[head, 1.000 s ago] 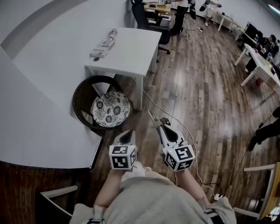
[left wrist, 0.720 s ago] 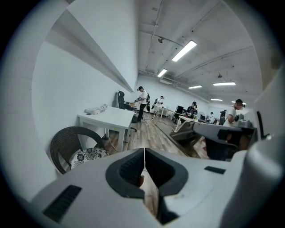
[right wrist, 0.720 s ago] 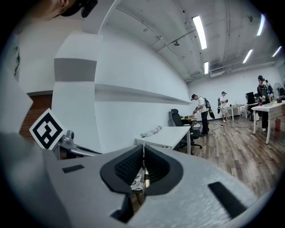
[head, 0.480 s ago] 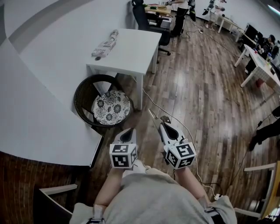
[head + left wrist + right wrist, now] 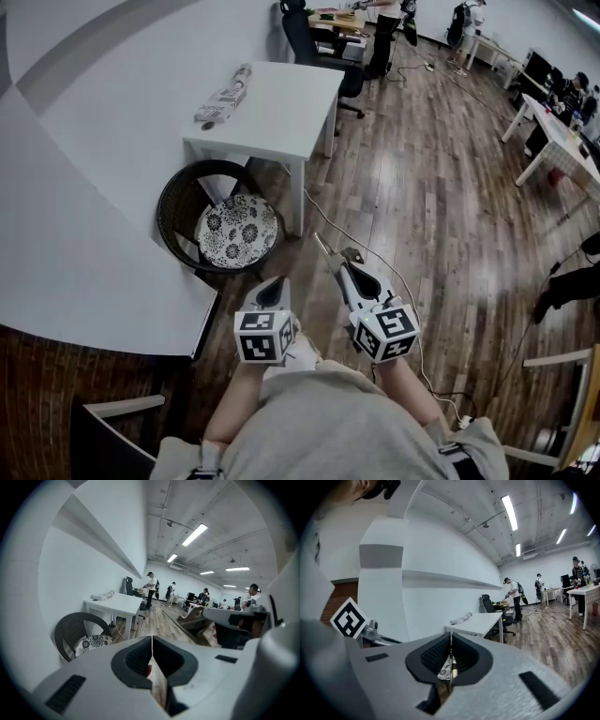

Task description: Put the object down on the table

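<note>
My right gripper (image 5: 348, 259) is shut on a thin, pale, flat object (image 5: 326, 249) that sticks out past its tip toward the upper left. In the right gripper view the object (image 5: 451, 663) shows edge-on between the pressed pads. My left gripper (image 5: 272, 285) is shut with nothing in it; its pads (image 5: 140, 654) meet in the left gripper view. Both grippers are held at waist height over the wood floor. Ahead stands the white table (image 5: 286, 108), which also shows as the table (image 5: 480, 622) in the right gripper view. A rolled printed bundle (image 5: 223, 94) lies at its left edge.
A dark wicker chair (image 5: 178, 211) with a flowered cushion (image 5: 237, 232) stands between me and the table. A curved white counter (image 5: 75, 244) runs along the left. A cable (image 5: 394, 272) trails over the floor. An office chair (image 5: 307, 33), more white desks (image 5: 561, 131) and people are farther back.
</note>
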Demonstrator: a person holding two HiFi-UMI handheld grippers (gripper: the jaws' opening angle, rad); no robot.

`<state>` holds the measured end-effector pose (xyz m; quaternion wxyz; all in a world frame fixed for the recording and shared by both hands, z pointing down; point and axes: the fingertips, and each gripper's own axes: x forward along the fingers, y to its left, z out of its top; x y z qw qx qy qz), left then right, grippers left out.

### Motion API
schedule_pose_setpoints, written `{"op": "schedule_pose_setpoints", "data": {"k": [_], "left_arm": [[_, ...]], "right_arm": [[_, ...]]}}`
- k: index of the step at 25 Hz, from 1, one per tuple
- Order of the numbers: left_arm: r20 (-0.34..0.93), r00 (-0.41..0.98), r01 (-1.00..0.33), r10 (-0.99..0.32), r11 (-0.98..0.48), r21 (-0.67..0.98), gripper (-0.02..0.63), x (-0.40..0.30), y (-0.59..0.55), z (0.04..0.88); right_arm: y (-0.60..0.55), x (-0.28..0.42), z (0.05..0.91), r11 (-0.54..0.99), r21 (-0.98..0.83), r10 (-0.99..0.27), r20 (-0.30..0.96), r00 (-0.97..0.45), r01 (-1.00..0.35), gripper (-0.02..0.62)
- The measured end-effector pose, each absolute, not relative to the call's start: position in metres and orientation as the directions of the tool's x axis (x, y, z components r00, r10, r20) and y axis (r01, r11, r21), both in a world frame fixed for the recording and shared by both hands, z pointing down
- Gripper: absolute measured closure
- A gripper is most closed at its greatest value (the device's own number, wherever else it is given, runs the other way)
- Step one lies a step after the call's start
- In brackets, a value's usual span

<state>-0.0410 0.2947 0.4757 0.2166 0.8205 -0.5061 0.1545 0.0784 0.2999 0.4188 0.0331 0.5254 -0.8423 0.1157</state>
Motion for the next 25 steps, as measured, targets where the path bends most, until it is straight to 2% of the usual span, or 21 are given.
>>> {"op": "schedule_pose_setpoints", "data": {"k": [13, 25], "left_arm": [[0.478, 0.435, -0.899, -0.763, -0.391, 0.195, 0.597, -0.036, 0.244, 0.486], [0.475, 0.438, -0.898, -0.763, -0.391, 0.200, 0.597, -0.031, 0.133, 0.487]], "right_arm": [[0.249, 0.089, 0.431, 0.408, -0.165, -0.881, 0.189, -0.435, -0.898, 0.580], [0.140, 0.099, 0.430, 0.390, -0.141, -0.890, 0.198, -0.412, -0.910, 0.580]]}}
